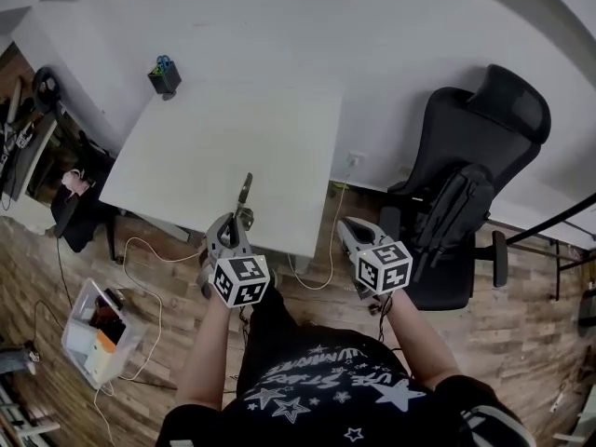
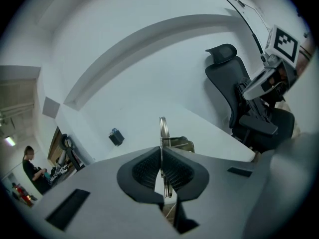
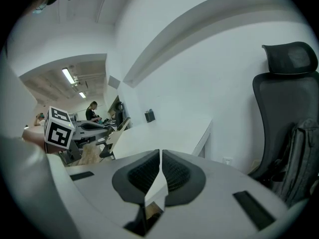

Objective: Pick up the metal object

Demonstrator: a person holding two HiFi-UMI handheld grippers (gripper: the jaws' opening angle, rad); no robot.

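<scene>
Ahead, metal object (image 1: 245,190) in left tongs (image 1: 238,222), white table (image 1: 205,147), black chair (image 1: 475,175)

The metal object (image 2: 163,129) between the dark grey jaws of the left gripper (image 2: 160,151) is silver. Ahead of the jaws the desk (image 1: 223,147) is white; to their right, a chair (image 1: 475,156) is black.

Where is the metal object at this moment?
The metal object is clamped in the left gripper, left of centre in the head view, over the near edge of the white table; the right gripper is apart to its right.
</scene>
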